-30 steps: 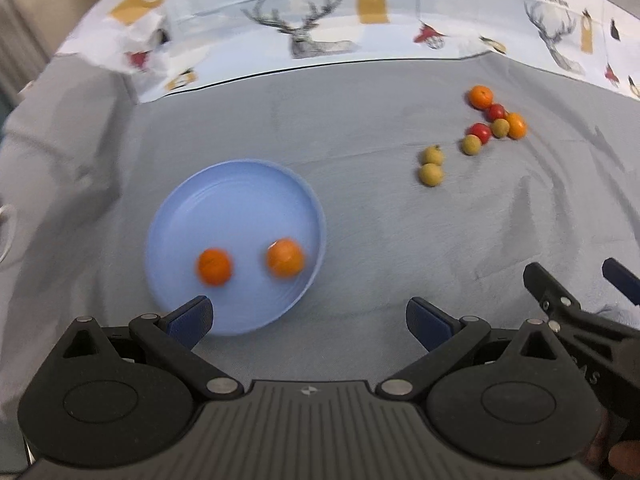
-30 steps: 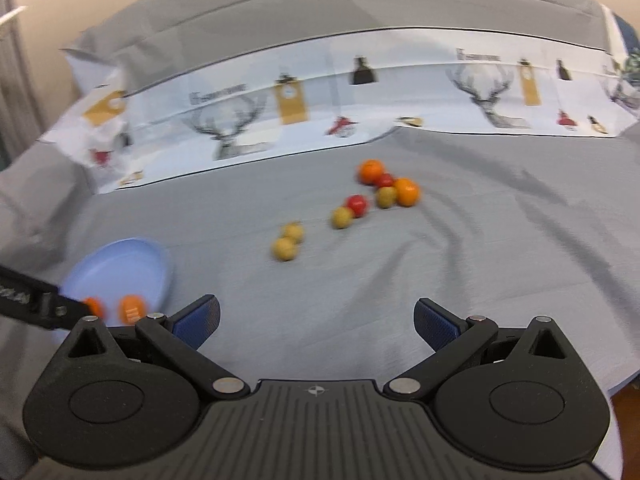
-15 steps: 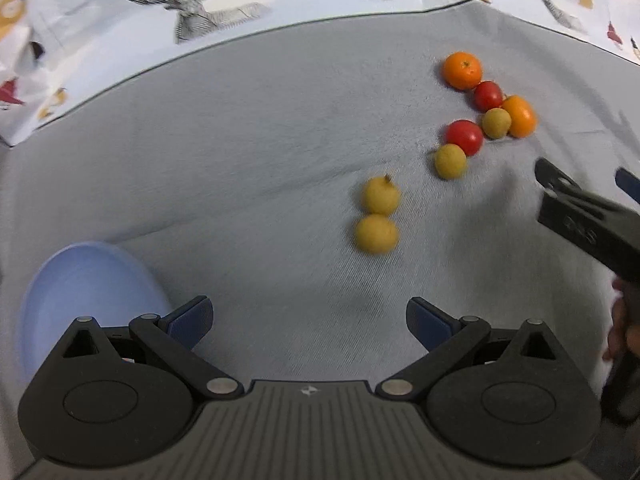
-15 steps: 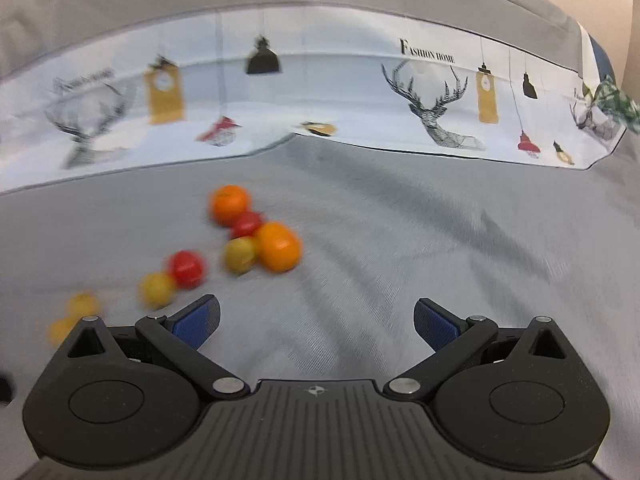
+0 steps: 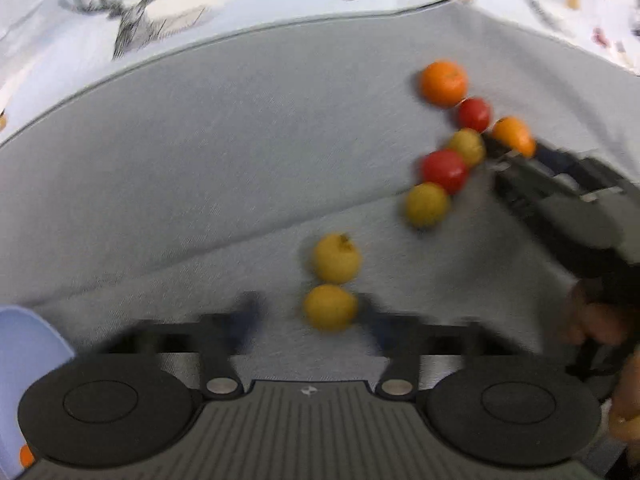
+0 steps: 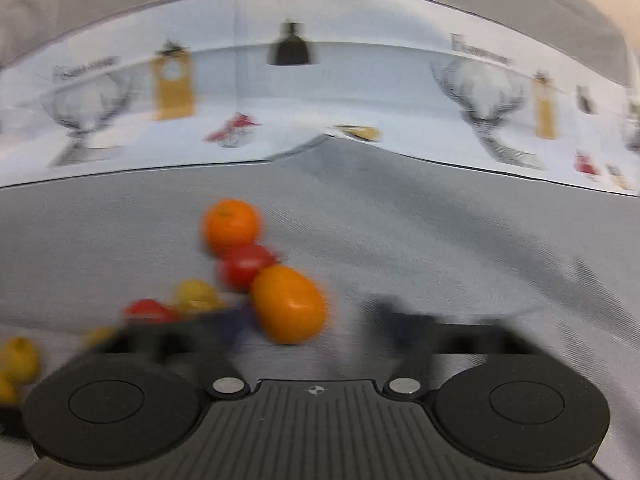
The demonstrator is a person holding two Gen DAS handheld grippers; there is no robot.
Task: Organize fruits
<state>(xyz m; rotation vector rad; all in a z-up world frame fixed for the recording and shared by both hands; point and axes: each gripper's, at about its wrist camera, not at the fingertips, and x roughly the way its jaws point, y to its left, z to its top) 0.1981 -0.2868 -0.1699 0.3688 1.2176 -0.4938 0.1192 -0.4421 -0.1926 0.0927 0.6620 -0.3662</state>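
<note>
Loose fruit lies on the grey cloth. In the left wrist view, my left gripper (image 5: 312, 312) is open with a yellow fruit (image 5: 330, 307) between its blurred fingers; a second yellow fruit (image 5: 336, 258) sits just beyond. Farther right lie a yellow fruit (image 5: 426, 205), a red tomato (image 5: 444, 170), a round orange (image 5: 443, 83) and others. In the right wrist view, my right gripper (image 6: 316, 320) is open around an oval orange (image 6: 289, 305); a red tomato (image 6: 244, 266) and a round orange (image 6: 231, 226) lie behind it.
The blue plate's (image 5: 28, 356) edge shows at the lower left of the left wrist view, with a bit of orange fruit (image 5: 26, 455) on it. A printed deer-pattern cloth (image 6: 320, 92) runs along the back. My right gripper's body (image 5: 560, 200) reaches in from the right.
Both grippers have moved forward to the fruit. The left now has the near yellow fruit between its fingers; the right has the oval orange between its fingers. Both sets of fingers have narrowed and blur.
</note>
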